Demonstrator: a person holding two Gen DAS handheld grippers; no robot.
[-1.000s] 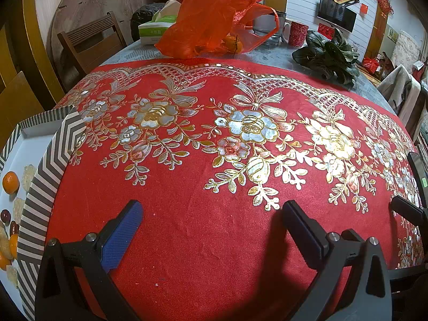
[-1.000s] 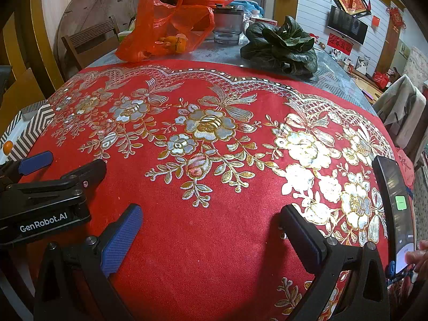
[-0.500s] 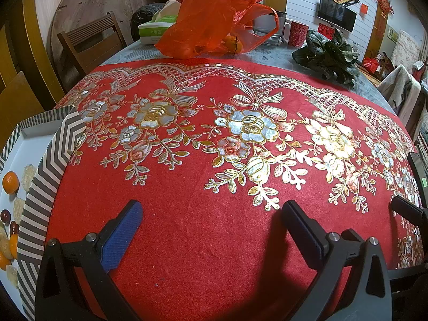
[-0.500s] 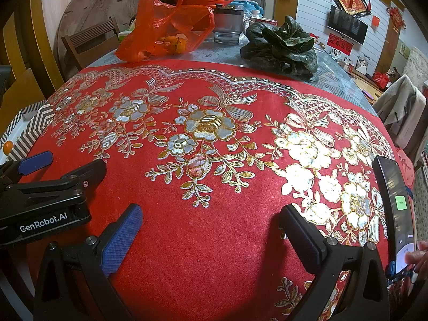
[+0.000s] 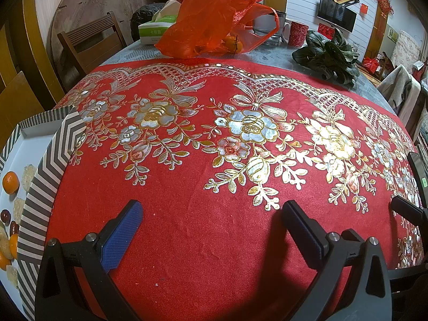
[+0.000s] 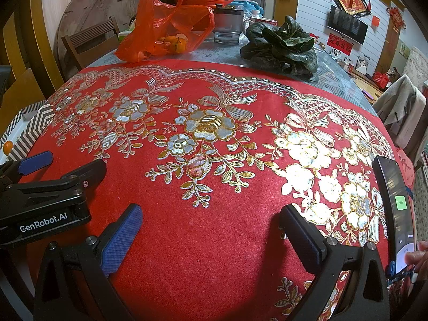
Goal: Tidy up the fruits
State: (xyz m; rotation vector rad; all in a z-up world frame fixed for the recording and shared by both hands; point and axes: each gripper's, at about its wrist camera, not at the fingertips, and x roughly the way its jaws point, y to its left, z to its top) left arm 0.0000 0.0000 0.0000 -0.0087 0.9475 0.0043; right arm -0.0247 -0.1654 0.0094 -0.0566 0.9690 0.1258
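No fruit is picked up yet: the left hand-held gripper (image 5: 211,219) and right hand-held gripper (image 6: 210,220) rest wide apart and empty on the desk (image 5: 214,240), so next one must reach the oranges (image 5: 10,183) in the striped box (image 5: 48,187) at the left edge.

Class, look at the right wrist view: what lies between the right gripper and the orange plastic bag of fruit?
Only bare red embroidered tablecloth lies between the right gripper and the orange plastic bag.

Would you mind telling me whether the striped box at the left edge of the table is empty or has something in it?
Not empty. The left wrist view shows the striped box open-topped, with small oranges, dark red fruits and pale round pieces on its white floor.
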